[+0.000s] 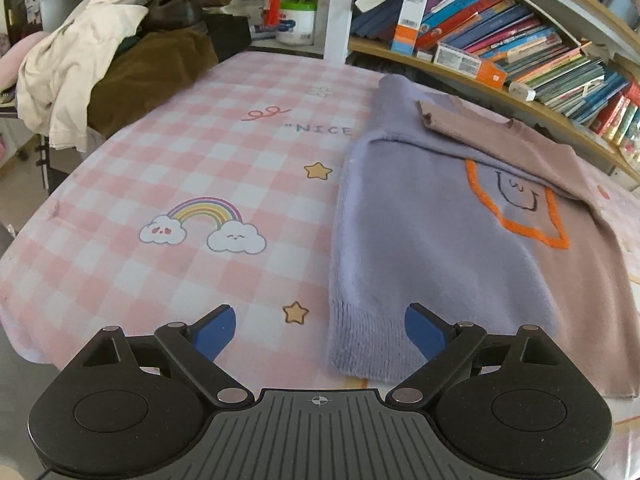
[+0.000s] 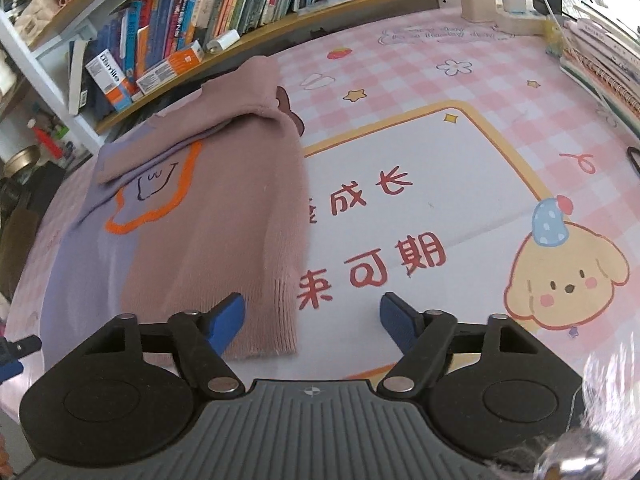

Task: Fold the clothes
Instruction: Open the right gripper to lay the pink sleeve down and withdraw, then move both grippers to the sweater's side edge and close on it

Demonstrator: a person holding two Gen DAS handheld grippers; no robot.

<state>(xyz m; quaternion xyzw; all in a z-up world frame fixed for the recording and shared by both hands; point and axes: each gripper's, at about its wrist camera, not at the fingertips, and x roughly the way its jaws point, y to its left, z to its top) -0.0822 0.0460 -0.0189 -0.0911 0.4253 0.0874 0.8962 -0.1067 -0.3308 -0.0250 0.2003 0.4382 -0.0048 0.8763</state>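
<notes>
A knit sweater (image 1: 432,232), lavender on one half and mauve on the other, lies flat on the pink checked table cover (image 1: 200,168). It has an orange star outline on its chest, and both sleeves are folded across it. My left gripper (image 1: 320,332) is open just above the lavender hem corner (image 1: 368,344), which lies between the pads, close to the right one. My right gripper (image 2: 314,320) is also open. The mauve hem corner (image 2: 272,320) of the sweater (image 2: 208,208) sits between its pads, by the left one. Neither gripper's pads press on the knit.
A heap of cream and brown clothes (image 1: 104,68) fills the back left corner. A curved bookshelf (image 1: 520,40) runs behind the sweater. Stacked notebooks (image 2: 600,68) and a charger block (image 2: 500,4) stand at the back right. The left gripper's blue tip (image 2: 16,356) shows at the right wrist view's left edge.
</notes>
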